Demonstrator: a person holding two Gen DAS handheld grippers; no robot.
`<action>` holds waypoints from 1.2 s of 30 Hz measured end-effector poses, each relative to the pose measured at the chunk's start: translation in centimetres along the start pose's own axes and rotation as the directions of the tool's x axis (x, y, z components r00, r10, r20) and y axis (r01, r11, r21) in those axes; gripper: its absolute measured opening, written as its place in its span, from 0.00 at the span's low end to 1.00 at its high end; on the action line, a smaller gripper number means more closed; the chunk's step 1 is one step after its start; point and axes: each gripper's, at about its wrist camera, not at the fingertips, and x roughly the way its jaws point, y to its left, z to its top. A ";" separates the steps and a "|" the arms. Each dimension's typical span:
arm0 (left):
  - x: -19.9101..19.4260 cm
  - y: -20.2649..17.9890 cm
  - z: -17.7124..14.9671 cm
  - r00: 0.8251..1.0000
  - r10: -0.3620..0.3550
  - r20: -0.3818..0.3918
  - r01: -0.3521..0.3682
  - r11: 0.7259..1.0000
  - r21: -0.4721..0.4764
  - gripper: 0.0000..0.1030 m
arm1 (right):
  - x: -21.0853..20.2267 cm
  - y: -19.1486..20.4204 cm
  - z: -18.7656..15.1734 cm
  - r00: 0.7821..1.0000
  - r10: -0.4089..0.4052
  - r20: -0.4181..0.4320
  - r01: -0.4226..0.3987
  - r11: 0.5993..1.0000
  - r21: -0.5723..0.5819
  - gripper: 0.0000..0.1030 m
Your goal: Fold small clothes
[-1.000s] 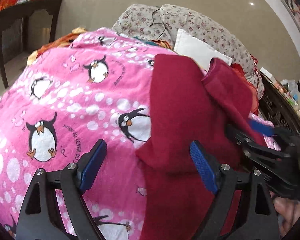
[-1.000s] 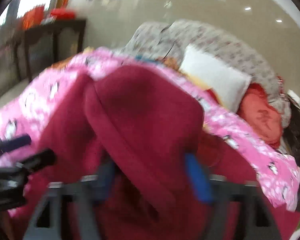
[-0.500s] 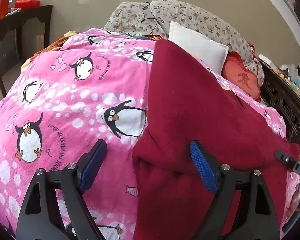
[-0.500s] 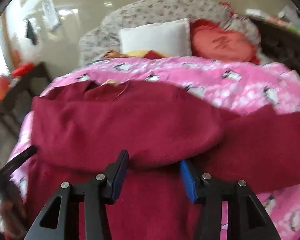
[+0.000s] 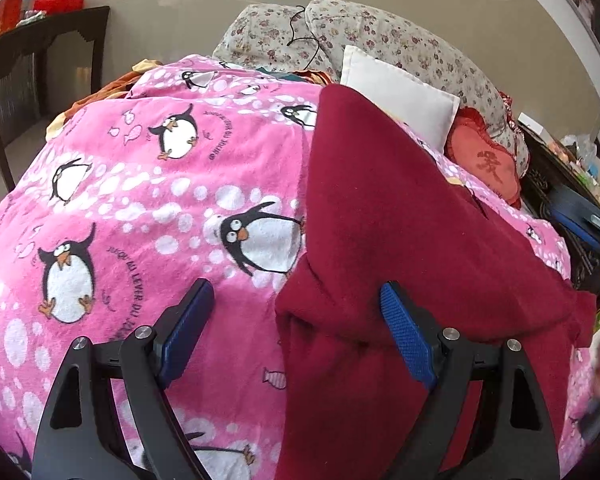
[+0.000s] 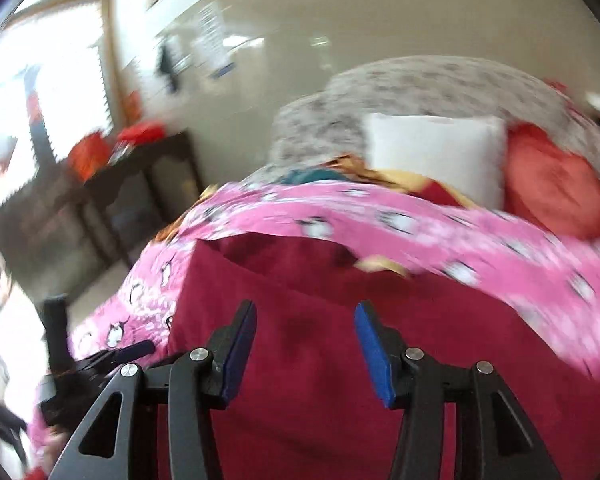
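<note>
A dark red fleece garment (image 5: 400,248) lies folded over itself on a pink penguin blanket (image 5: 140,200) on the bed. My left gripper (image 5: 296,332) is open and empty, its jaws straddling the garment's left edge just above the cloth. In the right wrist view, which is blurred, the garment (image 6: 320,360) fills the lower part. My right gripper (image 6: 306,348) is open and empty above it. The left gripper (image 6: 100,360) shows at the lower left of that view.
A white pillow (image 5: 396,92), a red cushion (image 5: 488,164) and a floral bolster (image 5: 380,36) sit at the head of the bed. A dark wooden table (image 5: 40,48) stands at the left, a dark carved bed frame (image 5: 560,208) at the right.
My right gripper let go of the garment's flap after laying it across, then pulled back and swung left. The garment now lies flat. My left gripper stayed open and nearly still.
</note>
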 end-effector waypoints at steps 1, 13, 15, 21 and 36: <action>-0.2 0.3 0.1 1.000 -0.009 -0.001 0.009 1.000 -0.011 0.83 | 2.7 1.5 1.0 0.999 0.034 -0.033 -0.035 0.999 -0.035 0.50; -0.4 2.2 0.8 0.999 0.031 -0.021 -0.032 0.998 -0.050 0.83 | 12.4 5.1 4.0 0.998 -0.023 -0.058 0.009 0.973 -0.230 0.00; -0.3 1.7 0.6 0.998 0.054 -0.019 -0.055 0.998 -0.022 0.83 | 12.9 3.8 4.6 0.996 -0.068 -0.055 0.059 0.984 -0.165 0.00; -0.3 2.1 0.6 0.999 0.042 -0.021 -0.043 0.999 -0.033 0.83 | 12.0 4.3 4.3 0.981 0.180 -0.068 -0.186 0.978 -0.095 0.42; -0.9 2.3 0.6 0.998 0.067 -0.018 -0.068 0.997 -0.041 0.83 | 14.7 6.0 4.3 0.997 0.003 -0.072 -0.018 0.978 -0.207 0.00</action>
